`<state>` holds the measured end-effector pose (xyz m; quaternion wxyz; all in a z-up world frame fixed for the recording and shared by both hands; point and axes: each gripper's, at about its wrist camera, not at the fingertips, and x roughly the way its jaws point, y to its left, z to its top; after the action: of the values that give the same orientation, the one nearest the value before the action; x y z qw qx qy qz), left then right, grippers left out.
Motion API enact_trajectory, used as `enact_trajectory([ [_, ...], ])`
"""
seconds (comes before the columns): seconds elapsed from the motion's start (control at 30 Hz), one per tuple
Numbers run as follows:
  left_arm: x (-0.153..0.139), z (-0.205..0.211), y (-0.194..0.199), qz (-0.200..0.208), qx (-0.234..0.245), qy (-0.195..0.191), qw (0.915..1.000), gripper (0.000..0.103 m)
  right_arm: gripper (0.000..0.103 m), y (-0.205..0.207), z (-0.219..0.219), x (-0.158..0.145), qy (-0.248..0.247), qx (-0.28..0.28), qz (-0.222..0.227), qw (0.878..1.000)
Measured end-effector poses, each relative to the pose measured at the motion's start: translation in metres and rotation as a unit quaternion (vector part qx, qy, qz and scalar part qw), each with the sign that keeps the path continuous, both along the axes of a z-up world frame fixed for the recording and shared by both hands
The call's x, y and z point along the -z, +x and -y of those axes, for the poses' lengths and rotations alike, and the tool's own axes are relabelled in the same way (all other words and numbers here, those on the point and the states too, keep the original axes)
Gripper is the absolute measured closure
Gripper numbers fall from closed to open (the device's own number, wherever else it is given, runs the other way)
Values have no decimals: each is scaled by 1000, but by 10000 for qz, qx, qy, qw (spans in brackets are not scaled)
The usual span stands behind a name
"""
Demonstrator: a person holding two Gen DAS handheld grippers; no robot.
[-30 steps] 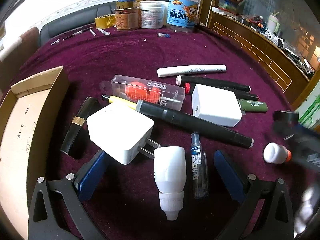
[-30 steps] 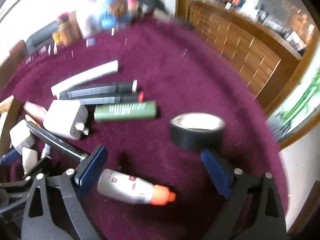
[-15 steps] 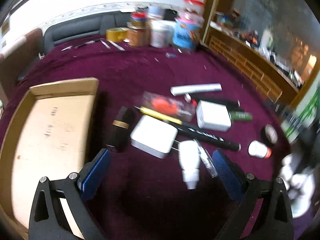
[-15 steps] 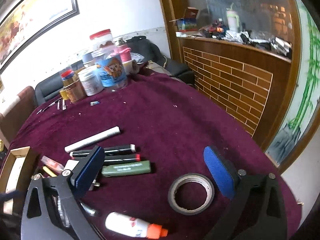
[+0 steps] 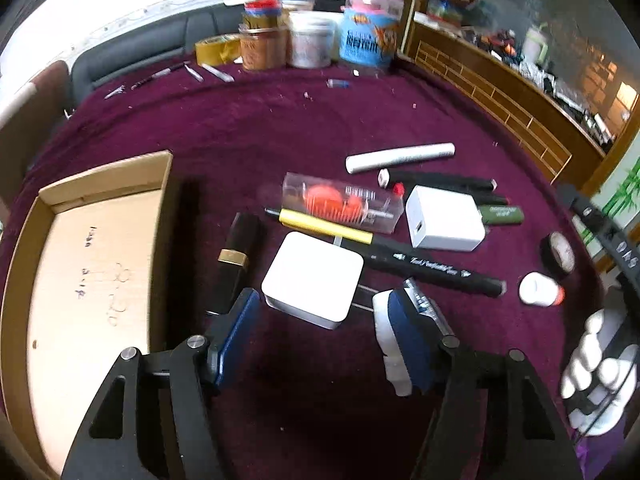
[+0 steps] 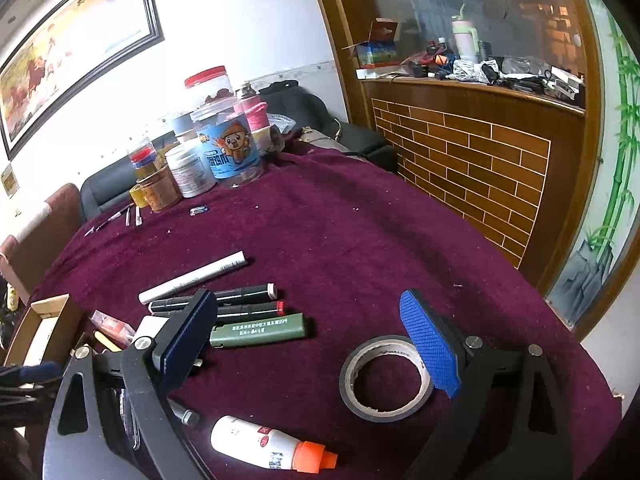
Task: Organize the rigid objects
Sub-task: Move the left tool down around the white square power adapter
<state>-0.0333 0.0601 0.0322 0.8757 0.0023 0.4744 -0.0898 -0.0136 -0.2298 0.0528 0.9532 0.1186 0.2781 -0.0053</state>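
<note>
Now the left gripper sits lower and closer to the clutter than half a second ago, and its blue pads have narrowed from a wide spread to a moderate gap that frames the near edge of the square white charger. That suggests the charger is the first pick, bound for the cardboard box just to its left, which holds nothing visible so far. The pads do not yet touch it; the right-hand pad lies over the white bottle beside the charger. The right gripper has barely shifted, hovering wide open and empty above the worktop, with the black tape roll partly behind one pad and the orange-capped bottle below.
</note>
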Motion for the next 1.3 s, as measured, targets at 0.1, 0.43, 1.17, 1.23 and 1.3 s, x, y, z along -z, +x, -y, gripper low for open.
enact_trajectory([
  [0.1,4,-3,5,-39,74,16,10000,43,9,1,2,3,51,-4,-53,10000],
  [0.43,7,-8,4,-158,418,-105,9989,54,9,3,1,6,53,-5,-140,9999],
  [1.17,4,6,1,269,97,732,9969,48,9,7,2,10,190,-63,-269,9994],
  [1.23,3,8,3,301,83,784,9964,48,9,7,2,10,185,-60,-276,9994],
  [1.3,3,10,4,312,81,829,9960,48,9,7,2,11,190,-53,-280,9994],
])
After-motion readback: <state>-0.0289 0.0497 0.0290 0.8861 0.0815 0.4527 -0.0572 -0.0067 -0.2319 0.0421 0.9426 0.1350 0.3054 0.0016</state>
